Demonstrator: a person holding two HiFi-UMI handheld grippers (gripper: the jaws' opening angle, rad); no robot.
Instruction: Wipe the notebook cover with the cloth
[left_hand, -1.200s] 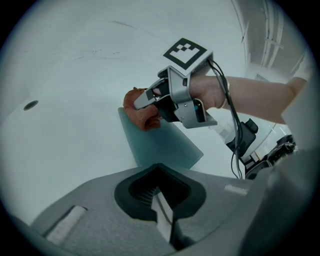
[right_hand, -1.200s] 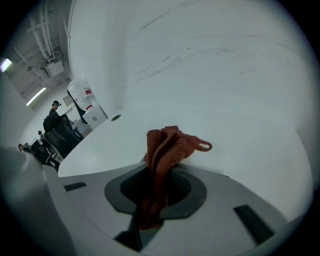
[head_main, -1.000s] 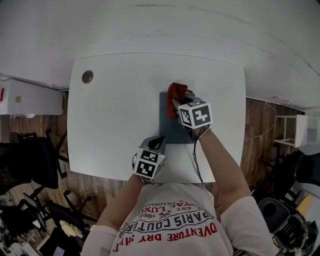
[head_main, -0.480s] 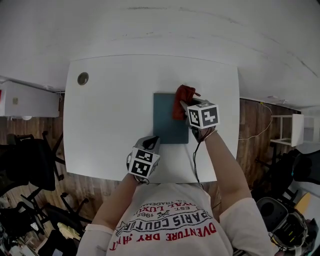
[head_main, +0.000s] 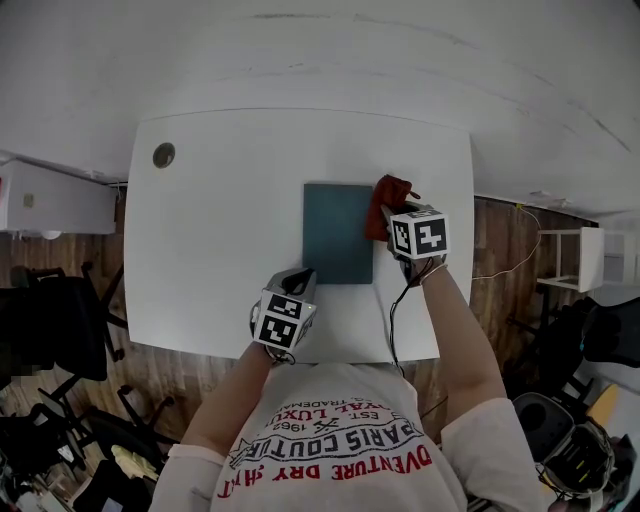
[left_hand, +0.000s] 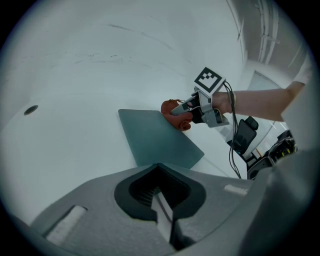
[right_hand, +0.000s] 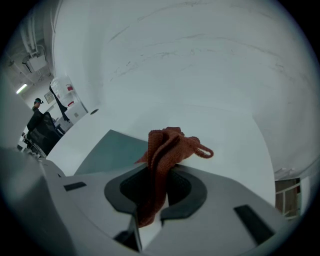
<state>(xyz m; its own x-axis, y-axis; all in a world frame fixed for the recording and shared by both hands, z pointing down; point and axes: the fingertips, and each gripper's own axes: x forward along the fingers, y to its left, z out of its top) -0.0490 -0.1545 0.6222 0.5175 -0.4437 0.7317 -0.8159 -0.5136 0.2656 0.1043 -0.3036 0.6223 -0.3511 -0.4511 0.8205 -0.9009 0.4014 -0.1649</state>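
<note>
A dark teal notebook (head_main: 338, 232) lies flat in the middle of the white table (head_main: 220, 230). My right gripper (head_main: 392, 222) is shut on a crumpled red cloth (head_main: 388, 200), which hangs at the notebook's right edge, just off the cover. In the right gripper view the cloth (right_hand: 162, 160) bunches out of the shut jaws, with the notebook (right_hand: 112, 151) to its left. My left gripper (head_main: 297, 287) rests near the table's front edge, jaws shut and empty, below the notebook's lower left corner. The left gripper view shows the notebook (left_hand: 157, 140) ahead and the cloth (left_hand: 176, 112) at its far right.
A round cable hole (head_main: 163, 154) sits at the table's far left corner. Wood floor (head_main: 500, 240) surrounds the table, with black office chairs (head_main: 60, 330) at left and a white cabinet (head_main: 50, 195) beside the table's left edge.
The right gripper has carried the red cloth rightward across the notebook, from over the cover's upper middle to its right edge. The left gripper has stayed near the front edge.
</note>
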